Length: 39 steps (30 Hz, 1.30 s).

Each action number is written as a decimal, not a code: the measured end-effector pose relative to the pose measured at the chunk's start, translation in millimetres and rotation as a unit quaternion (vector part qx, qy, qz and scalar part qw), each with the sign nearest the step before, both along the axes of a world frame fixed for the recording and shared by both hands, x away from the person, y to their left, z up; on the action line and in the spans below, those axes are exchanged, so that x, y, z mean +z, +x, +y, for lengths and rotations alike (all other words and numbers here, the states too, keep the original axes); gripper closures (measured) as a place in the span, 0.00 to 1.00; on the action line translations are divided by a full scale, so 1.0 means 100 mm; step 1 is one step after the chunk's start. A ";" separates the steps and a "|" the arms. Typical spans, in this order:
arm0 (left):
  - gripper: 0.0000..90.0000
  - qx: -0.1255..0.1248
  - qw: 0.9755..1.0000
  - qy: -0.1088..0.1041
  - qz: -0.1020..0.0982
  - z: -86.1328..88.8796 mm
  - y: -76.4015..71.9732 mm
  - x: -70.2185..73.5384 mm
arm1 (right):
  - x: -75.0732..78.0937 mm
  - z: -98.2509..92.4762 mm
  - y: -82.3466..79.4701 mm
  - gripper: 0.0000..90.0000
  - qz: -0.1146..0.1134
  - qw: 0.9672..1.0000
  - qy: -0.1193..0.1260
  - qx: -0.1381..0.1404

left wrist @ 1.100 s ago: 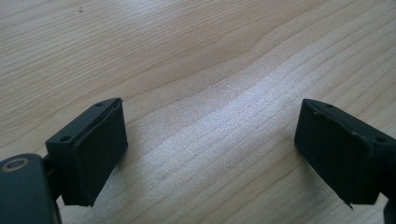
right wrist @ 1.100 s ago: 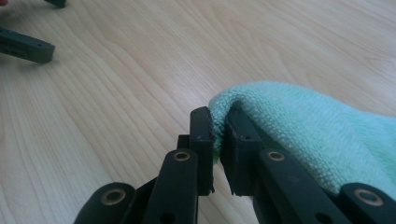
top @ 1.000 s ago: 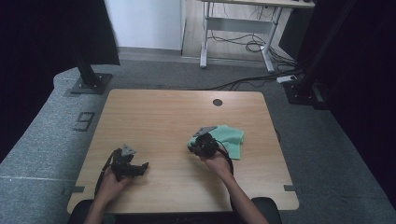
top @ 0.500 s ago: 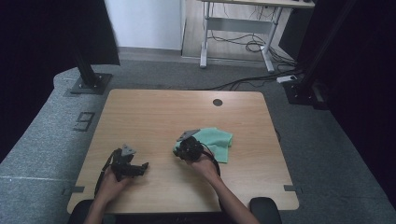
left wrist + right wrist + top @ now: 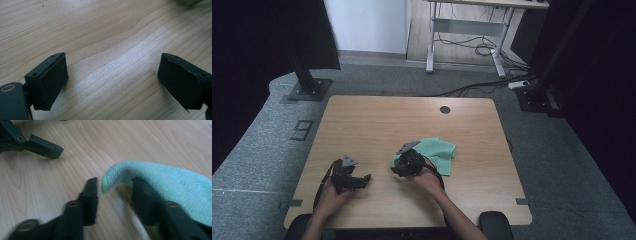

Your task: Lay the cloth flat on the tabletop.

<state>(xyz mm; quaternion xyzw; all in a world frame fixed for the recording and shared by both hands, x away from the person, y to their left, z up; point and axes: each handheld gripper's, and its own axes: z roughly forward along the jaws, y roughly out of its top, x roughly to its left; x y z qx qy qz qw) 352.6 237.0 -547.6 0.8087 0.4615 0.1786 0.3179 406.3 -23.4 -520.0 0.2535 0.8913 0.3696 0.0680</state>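
Your right tongs sit at the near-left corner of the green cloth, roughly mid table. Their jaws have just been opening: in the right gripper view there's a clear gap btwn them, w/ the cloth's edge curling over one jaw and its tip hanging in the gap. Pads aren't pressing on it, so no grip, tho that view is blurred. The cloth lies bunched on the wood, spreading away from those tongs toward the table's right half.

Your left tongs are well apart from the cloth, low over bare wood near the table's front edge, pointing toward the right tongs. Jaws stand wide in the left gripper view, nothing btwn them but wood grain. One of its jaws also shows in the top left corner of the right gripper view.
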 end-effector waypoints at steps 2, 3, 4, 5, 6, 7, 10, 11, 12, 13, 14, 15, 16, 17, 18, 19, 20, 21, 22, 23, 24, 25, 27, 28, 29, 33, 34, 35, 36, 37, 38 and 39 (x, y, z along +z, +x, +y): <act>0.10 0.000 1.000 0.001 0.000 0.00 0.00 0.00 | 0.04 -0.03 -0.01 0.48 -0.006 1.000 0.001 -0.004; 0.10 -0.001 1.000 0.001 0.000 0.00 0.00 0.00 | 0.06 -0.06 -0.01 0.47 -0.006 1.000 0.004 -0.005; 0.10 -0.001 1.000 0.002 0.000 0.00 0.00 0.00 | 0.08 -0.09 -0.01 0.46 -0.005 1.000 0.007 -0.005; 0.10 -0.001 1.000 0.001 0.000 0.00 0.00 0.00 | 0.10 -0.13 -0.01 0.43 -0.007 1.000 0.009 -0.007; 0.10 -0.001 1.000 0.001 0.000 0.00 0.00 0.00 | 0.12 -0.17 -0.02 0.42 -0.008 1.000 0.010 -0.011; 0.10 -0.001 1.000 0.001 0.000 0.00 0.00 0.00 | 0.14 -0.21 -0.02 0.41 -0.010 1.000 0.009 -0.016; 0.10 -0.001 1.000 0.001 0.000 0.00 0.00 0.00 | 0.18 -0.36 0.00 0.40 -0.015 0.999 0.009 -0.028; 0.10 0.000 1.000 0.001 0.000 0.00 0.00 0.00 | 0.19 -0.42 0.01 0.39 -0.019 0.999 0.008 -0.033; 0.10 -0.001 1.000 0.001 0.000 0.00 0.00 0.00 | 0.20 -0.48 0.02 0.39 -0.018 0.999 0.008 -0.041; 0.10 -0.001 1.000 0.001 0.000 0.00 0.00 0.00 | 0.20 -0.54 0.04 0.39 -0.019 0.999 0.007 -0.048; 0.10 -0.001 1.000 0.000 0.000 0.00 0.00 0.00 | 0.21 -0.60 0.05 0.39 -0.021 0.998 0.005 -0.055; 0.10 -0.001 1.000 0.001 0.000 0.00 0.00 0.00 | 0.21 -0.66 0.06 0.39 -0.024 0.998 0.004 -0.061; 0.10 -0.001 1.000 0.001 0.000 0.00 0.00 0.00 | 0.22 -0.72 0.07 0.39 -0.023 0.997 0.002 -0.069; 0.10 -0.001 1.000 0.001 0.000 0.00 0.00 0.00 | 0.22 -0.78 0.09 0.39 -0.025 0.997 0.001 -0.076; 0.10 -0.002 1.000 0.001 0.000 0.00 0.00 0.00 | 0.21 -0.84 0.10 0.39 -0.022 0.996 0.001 -0.084; 0.10 -0.003 1.000 0.001 0.000 0.00 0.00 0.00 | 0.21 -0.90 0.10 0.41 -0.021 0.996 0.001 -0.090; 0.10 -0.005 1.000 0.000 0.000 0.00 0.00 0.00 | 0.21 -0.96 0.11 0.43 -0.021 0.995 0.001 -0.095; 0.10 -0.007 1.000 0.001 0.001 0.00 0.00 0.00 | 0.21 -1.01 0.12 0.45 -0.020 0.995 -0.001 -0.099; 0.10 -0.009 1.000 0.001 0.002 0.00 0.00 0.00 | 0.22 -1.06 0.12 0.47 -0.021 0.994 -0.002 -0.103; 0.10 -0.011 1.000 0.001 0.003 0.00 0.01 0.00 | 0.22 -1.10 0.12 0.50 -0.021 0.994 -0.003 -0.108; 0.10 -0.013 1.000 0.002 0.004 0.00 0.01 0.01 | 0.22 -1.14 0.12 0.52 -0.020 0.994 -0.003 -0.111; 0.10 -0.016 1.000 0.004 0.006 0.00 0.02 0.01 | 0.22 -1.19 0.13 0.54 -0.021 0.993 -0.004 -0.115; 0.10 -0.021 1.000 0.006 0.010 -0.01 0.03 0.02 | 0.22 -1.26 0.13 0.57 -0.020 0.992 -0.005 -0.121; 0.12 -0.024 1.000 0.007 0.011 -0.02 0.03 0.03 | 0.21 -1.29 0.13 0.59 -0.021 0.992 -0.006 -0.124; 0.14 -0.029 1.000 0.008 0.010 -0.04 0.02 0.04 | 0.20 -1.32 0.12 0.61 -0.020 0.992 -0.007 -0.128; 0.16 -0.045 0.999 0.016 0.012 -0.13 0.03 0.06 | 0.11 -1.39 0.11 0.68 -0.012 0.991 -0.016 -0.131; 0.16 -0.048 0.999 0.021 0.010 -0.16 0.03 0.06 | 0.09 -1.41 0.11 0.70 -0.012 0.991 -0.020 -0.131; 0.16 -0.052 0.998 0.026 0.008 -0.19 0.03 0.07 | 0.06 -1.41 0.10 0.72 -0.009 0.991 -0.024 -0.133; 0.16 -0.056 0.998 0.031 0.005 -0.22 0.03 0.08 | 0.03 -1.42 0.09 0.74 -0.007 0.991 -0.027 -0.132; 0.16 -0.060 0.998 0.034 0.004 -0.25 0.03 0.09 | 0.01 -1.43 0.08 0.76 -0.005 0.991 -0.030 -0.134; 0.16 -0.064 0.997 0.036 0.002 -0.28 0.03 0.10 | -0.01 -1.43 0.07 0.77 -0.003 0.990 -0.034 -0.135; 0.16 -0.068 0.997 0.037 0.001 -0.31 0.04 0.11 | -0.04 -1.44 0.06 0.78 -0.001 0.990 -0.036 -0.136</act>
